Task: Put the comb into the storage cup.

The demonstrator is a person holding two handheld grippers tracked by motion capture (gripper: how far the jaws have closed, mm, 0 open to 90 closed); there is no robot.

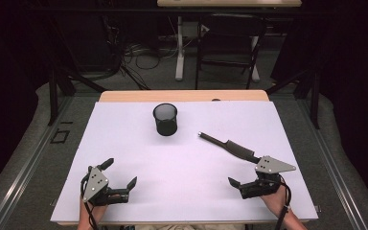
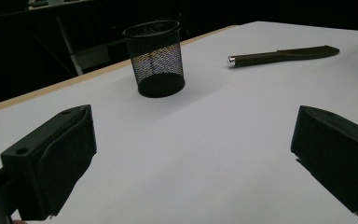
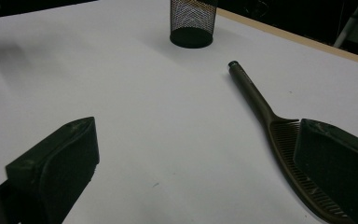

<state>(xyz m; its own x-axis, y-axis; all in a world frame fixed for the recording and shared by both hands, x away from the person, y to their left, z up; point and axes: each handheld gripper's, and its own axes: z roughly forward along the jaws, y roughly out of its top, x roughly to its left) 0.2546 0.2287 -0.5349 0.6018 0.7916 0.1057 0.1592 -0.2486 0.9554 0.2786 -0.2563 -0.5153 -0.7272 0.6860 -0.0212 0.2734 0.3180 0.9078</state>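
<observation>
Currently, both tongs are held low over the near edge of the desk [image 1: 124, 143], which is covered by a white sheet. The left tongs [image 1: 120, 178] are kept near the near left corner with the jaws spread wide and nothing gripped between them. The right tongs [image 1: 246, 178] are kept near the near right corner, likewise released, with the jaws well apart. A dark slotted spatula [image 1: 227, 144] is laid flat on the right half of the desk, its handle pointed toward the middle and its blade turned toward the right tongs. In the right gripper view the spatula's slotted blade [image 3: 289, 154] is seen partly hidden behind one jaw, ungripped. A black mesh cup [image 1: 165, 119] is stood upright near the middle of the far edge, well apart from the spatula.
</observation>
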